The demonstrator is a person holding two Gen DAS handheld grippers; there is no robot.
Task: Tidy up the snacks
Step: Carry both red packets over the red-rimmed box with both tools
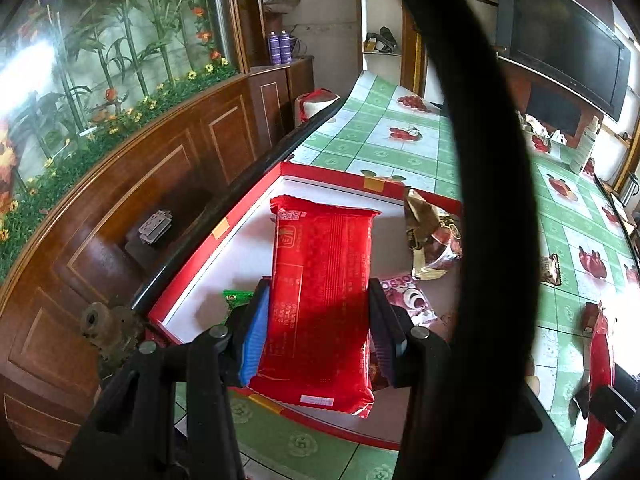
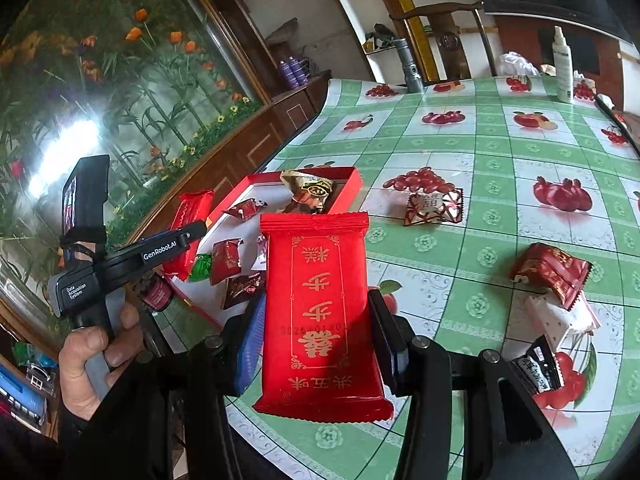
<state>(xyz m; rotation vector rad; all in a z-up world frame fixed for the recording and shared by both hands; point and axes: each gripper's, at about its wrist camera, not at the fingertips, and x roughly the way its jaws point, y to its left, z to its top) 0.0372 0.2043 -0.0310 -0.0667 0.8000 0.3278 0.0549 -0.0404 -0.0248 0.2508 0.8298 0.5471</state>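
Two grippers, each clamped on a long red foil snack packet. Your left gripper (image 1: 318, 322) pinches a plain-backed red foil packet (image 1: 320, 300) across its width, and it hangs above the shallow red cardboard box with white lining (image 1: 224, 236), directly ahead of and below the fingers. Your right gripper (image 2: 316, 344) squeezes a red foil packet with gold characters (image 2: 320, 312), held over the green-checked fruit-print tablecloth (image 2: 480, 152), with the box farther ahead and to the gripper's left.

Box contents, from the right wrist view: a crinkled gold-and-brown wrapped sweet (image 2: 310, 194) at the far end, several small dark red wrapped candies (image 2: 226, 254) nearer, a green wrapper (image 2: 200, 266) at the near-left edge.

Loose on the cloth to the right of your right gripper: a square red-and-white sachet (image 2: 434, 206) ahead, a dark red crimped pouch (image 2: 552, 272) nearer, with a white packet (image 2: 560, 320) just under it and a black-and-white one (image 2: 538, 368) closest.

Step in hand, by my reading: placing the left packet in the box. Next move calls for lowering it flat onto the bare white lining to the left of the gold sweet, then releasing. After that, carry the right packet forward and left over the box rim. Watch that the two grippers do not crowd each other above the box.
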